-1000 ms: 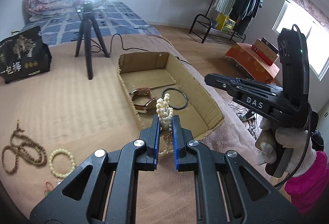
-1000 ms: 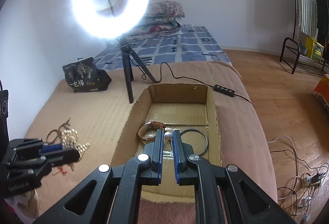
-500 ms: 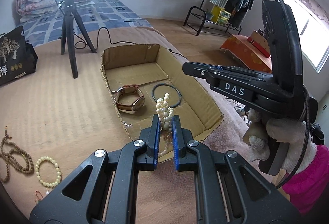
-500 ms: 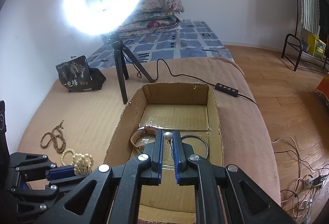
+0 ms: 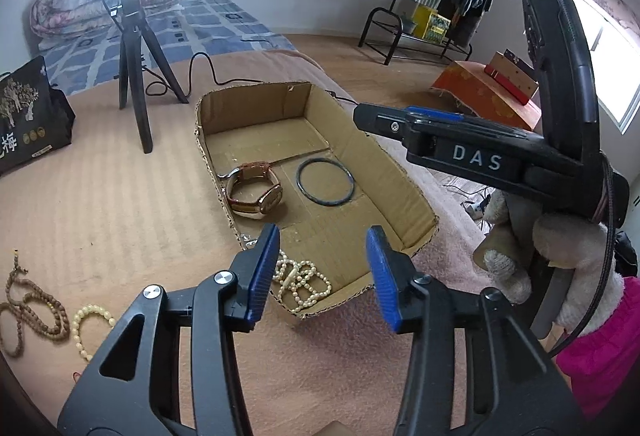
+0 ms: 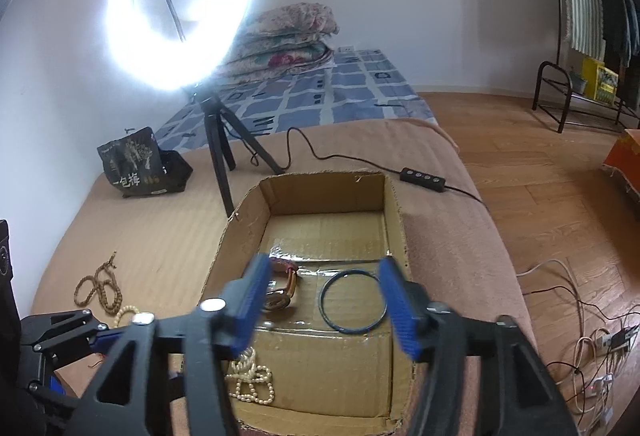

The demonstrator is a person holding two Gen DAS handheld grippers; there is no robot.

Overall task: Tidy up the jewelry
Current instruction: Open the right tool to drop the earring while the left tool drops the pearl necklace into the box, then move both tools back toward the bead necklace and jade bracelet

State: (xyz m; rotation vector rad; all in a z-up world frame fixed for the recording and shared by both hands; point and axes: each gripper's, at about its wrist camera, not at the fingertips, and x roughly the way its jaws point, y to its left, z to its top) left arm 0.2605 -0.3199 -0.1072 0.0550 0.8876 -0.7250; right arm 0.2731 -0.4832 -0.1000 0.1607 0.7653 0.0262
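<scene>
A pearl necklace (image 5: 302,286) lies loose in a heap in the near corner of the cardboard box (image 5: 416,191). My left gripper (image 5: 324,236) hovers just above it with its jaws opening and nothing between the blue pads. Deeper in the box lie a brown-strap watch (image 5: 254,191) and a black bangle (image 5: 325,181). In the right wrist view my right gripper (image 6: 325,268) is over the box (image 6: 328,191), its jaws opening too, empty, with the watch (image 6: 282,292), the bangle (image 6: 352,302) and the necklace (image 6: 250,384) below. Brown prayer beads (image 5: 28,312) and a cream bead bracelet (image 5: 90,320) lie on the blanket at left.
A ring light on a black tripod (image 6: 218,139) stands behind the box, its cable and controller (image 6: 423,179) trailing right. A black bag (image 6: 138,163) sits at the back left. A hand in a fuzzy glove (image 5: 572,248) holds the right gripper (image 5: 362,117). Cables lie on the floor (image 6: 592,340).
Both grippers went from shut on the pearl necklace to open. The necklace dropped into the near end of the box. The left gripper shifted over the box earlier.
</scene>
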